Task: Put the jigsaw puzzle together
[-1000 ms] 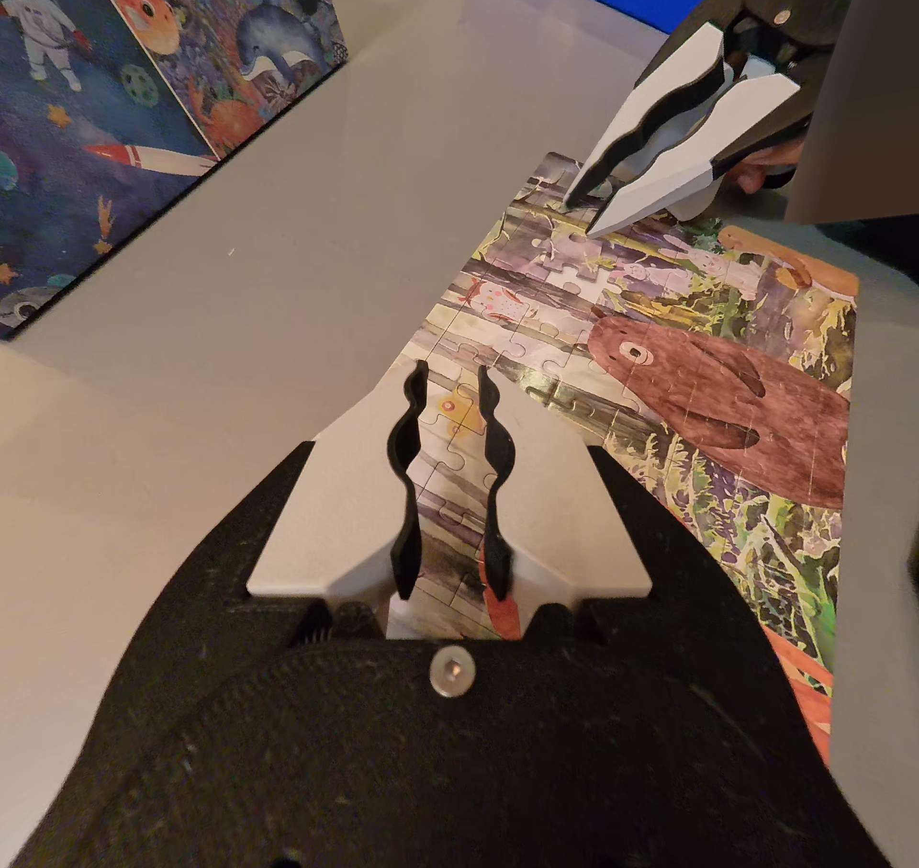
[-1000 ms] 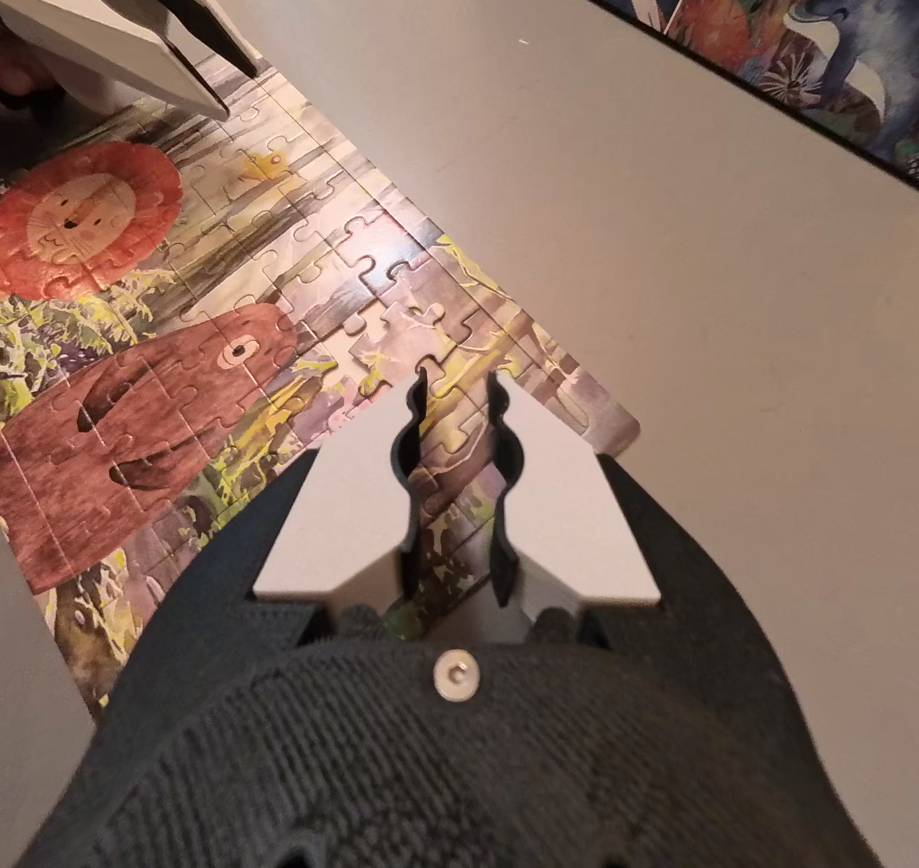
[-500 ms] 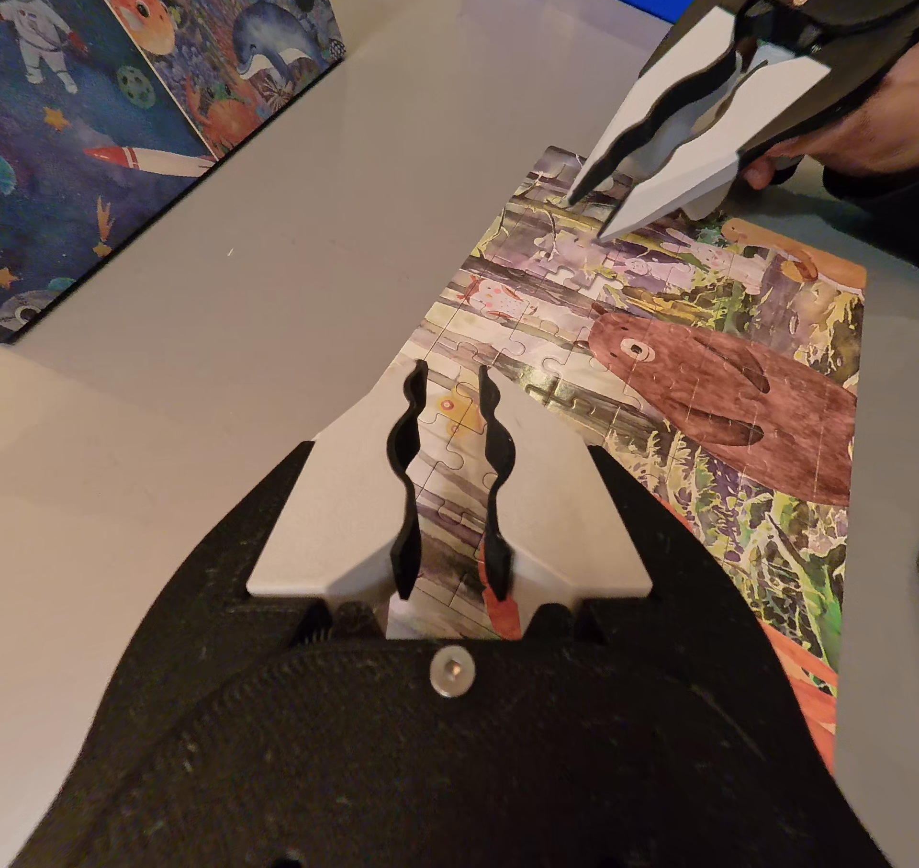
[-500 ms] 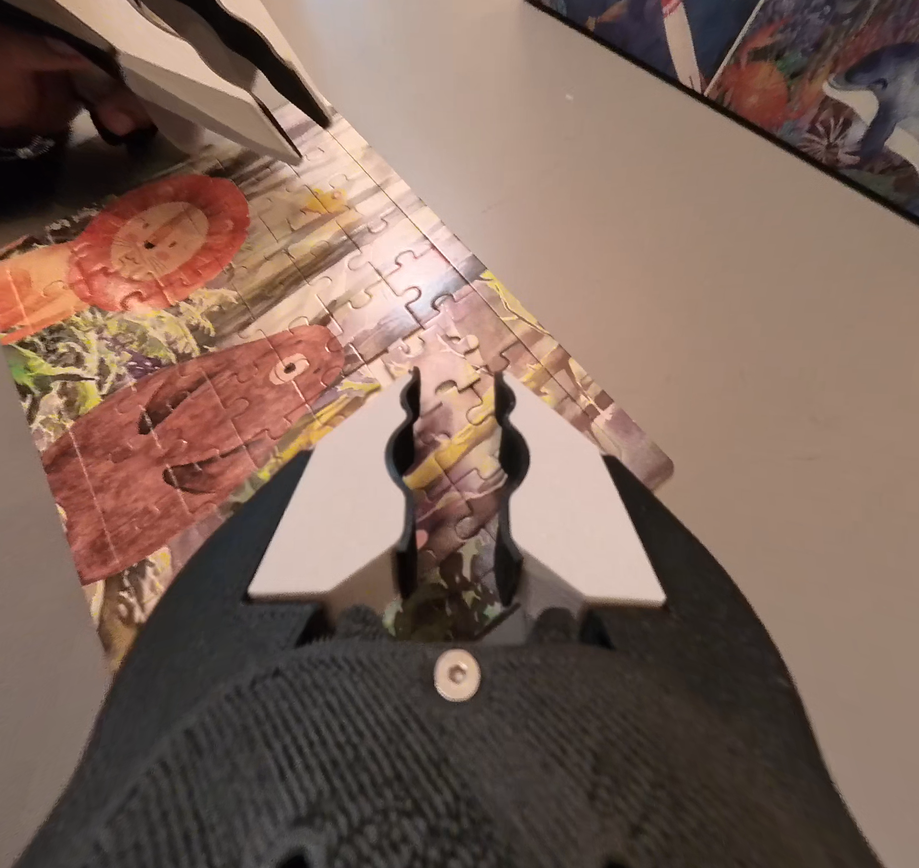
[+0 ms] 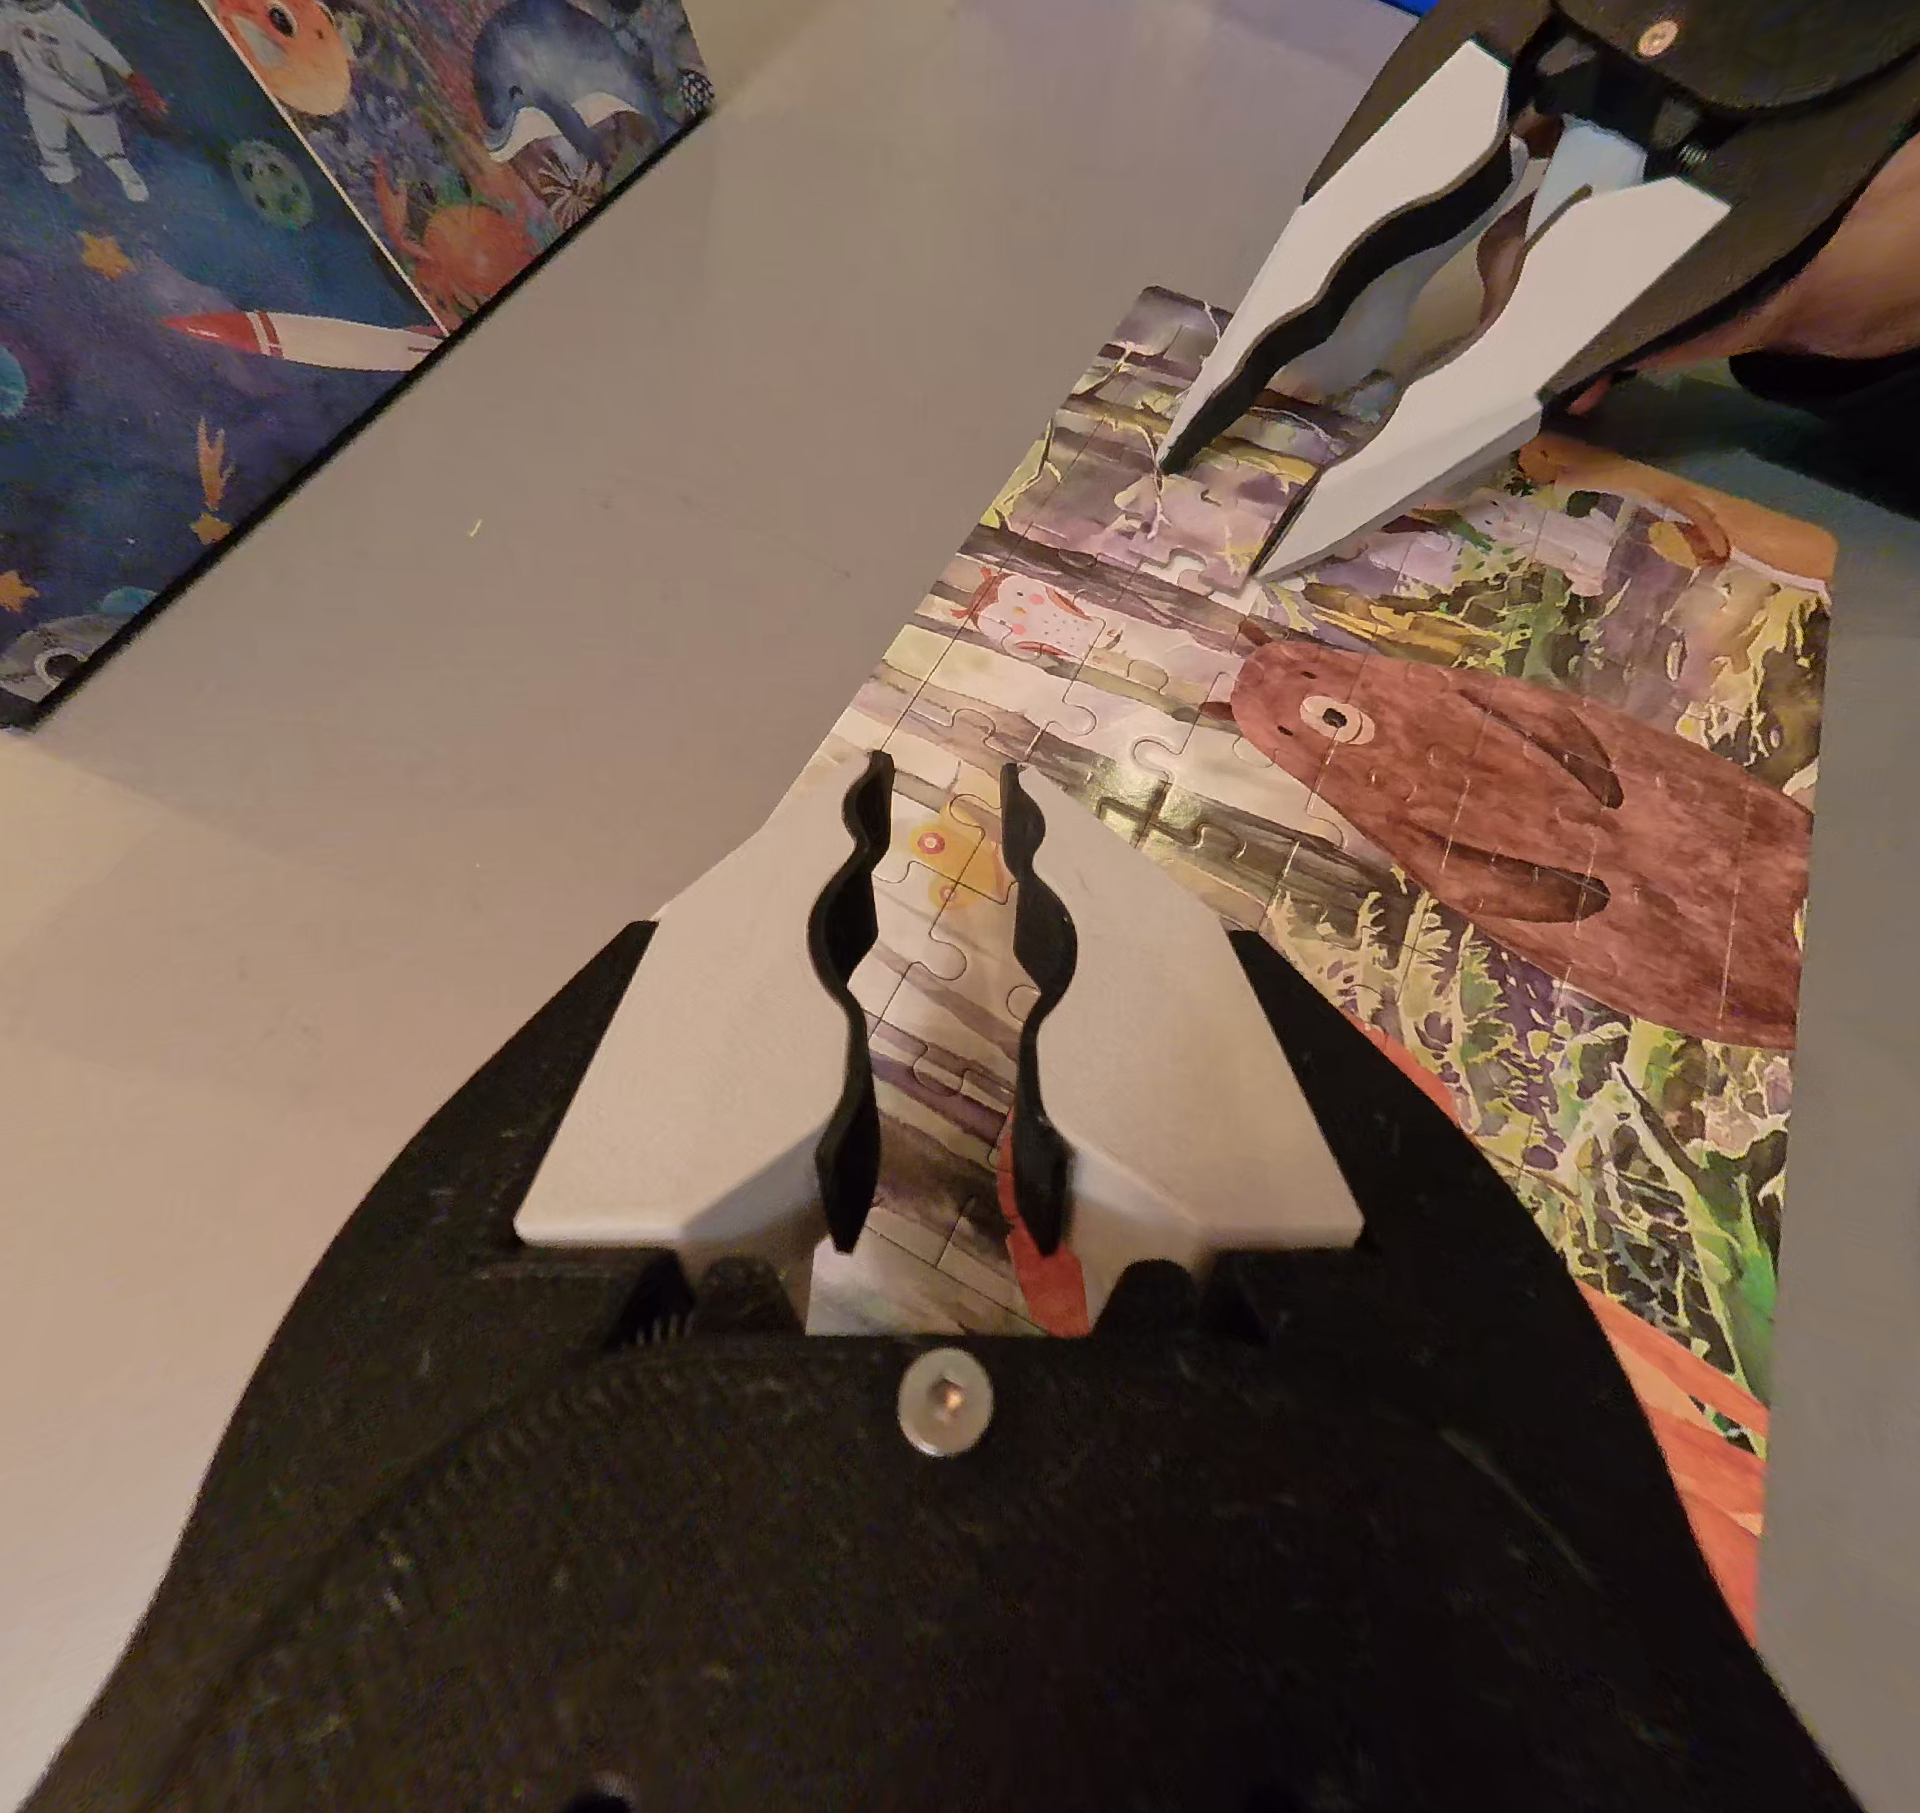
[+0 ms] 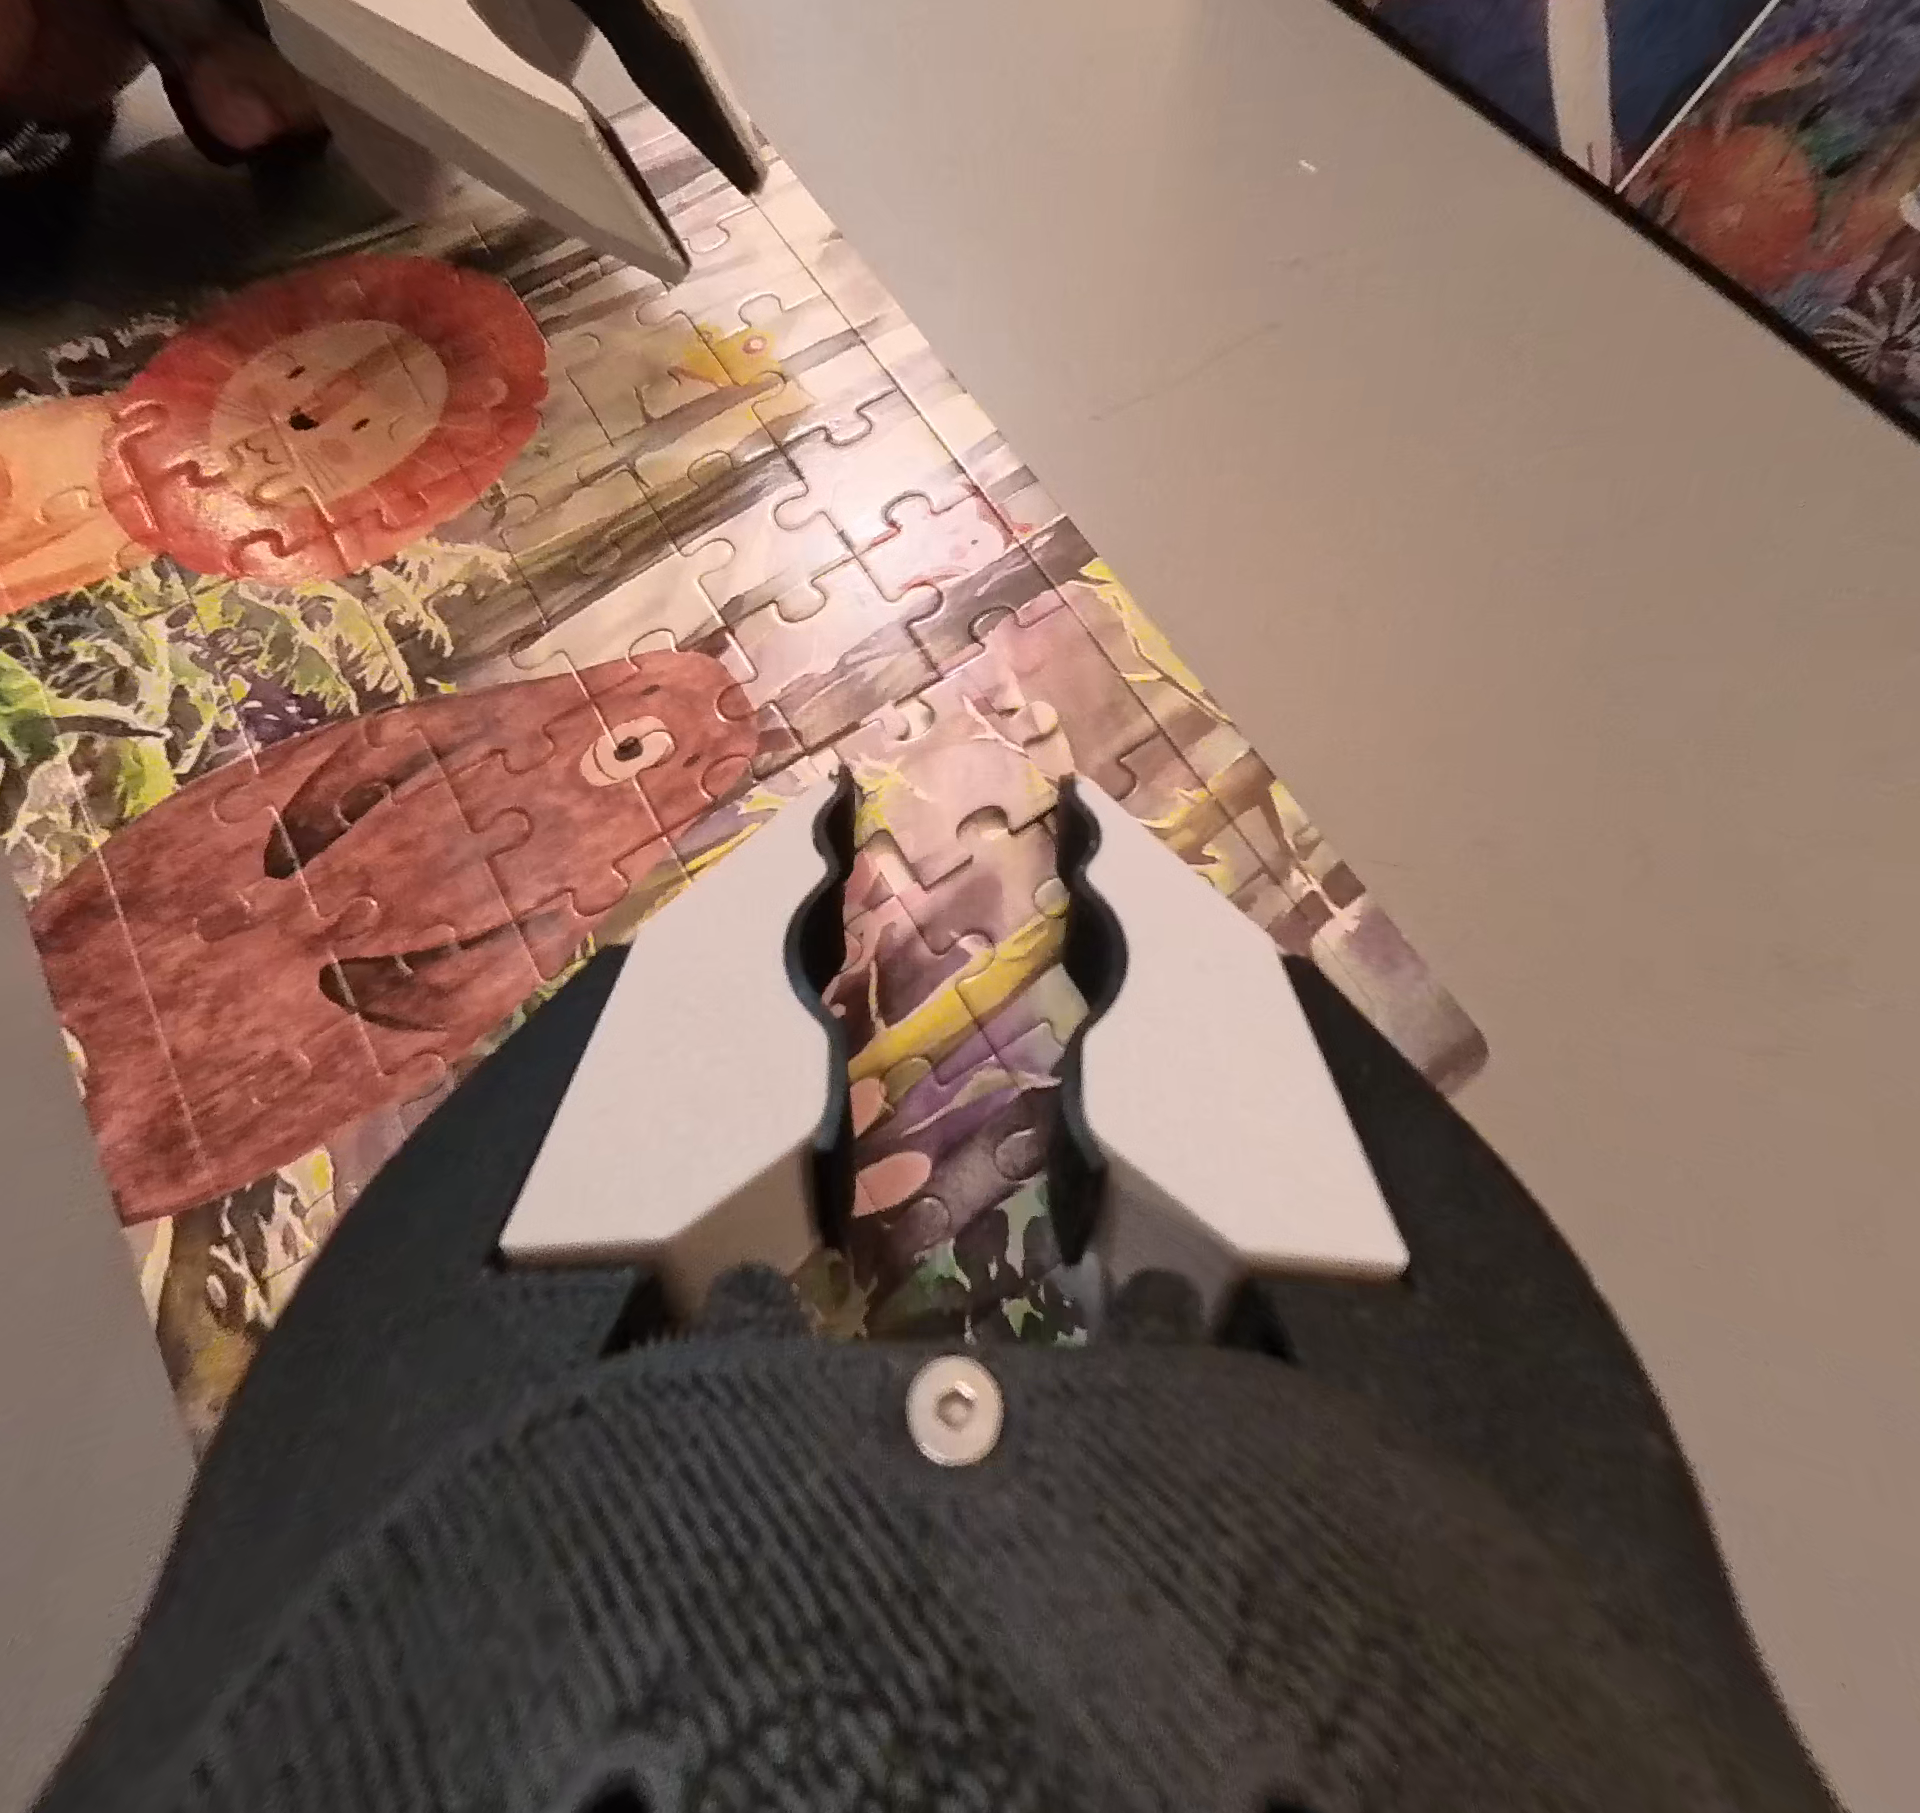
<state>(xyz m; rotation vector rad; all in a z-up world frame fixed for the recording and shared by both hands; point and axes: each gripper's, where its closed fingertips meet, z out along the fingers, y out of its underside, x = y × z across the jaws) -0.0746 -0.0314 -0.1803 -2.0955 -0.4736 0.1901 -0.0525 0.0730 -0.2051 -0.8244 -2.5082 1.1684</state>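
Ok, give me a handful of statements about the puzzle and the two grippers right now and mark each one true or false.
1. The jigsaw puzzle lies flat on the grey table. True.
2. The right gripper is clamped on a loose piece. False: its jaws are apart with nothing between them.
3. The lion and the brown animal are both assembled. True.
4. The left gripper hovers over bare table, away from the puzzle. False: it is over the puzzle's near end.
5. A picture box with an astronaut stands on the table. True.
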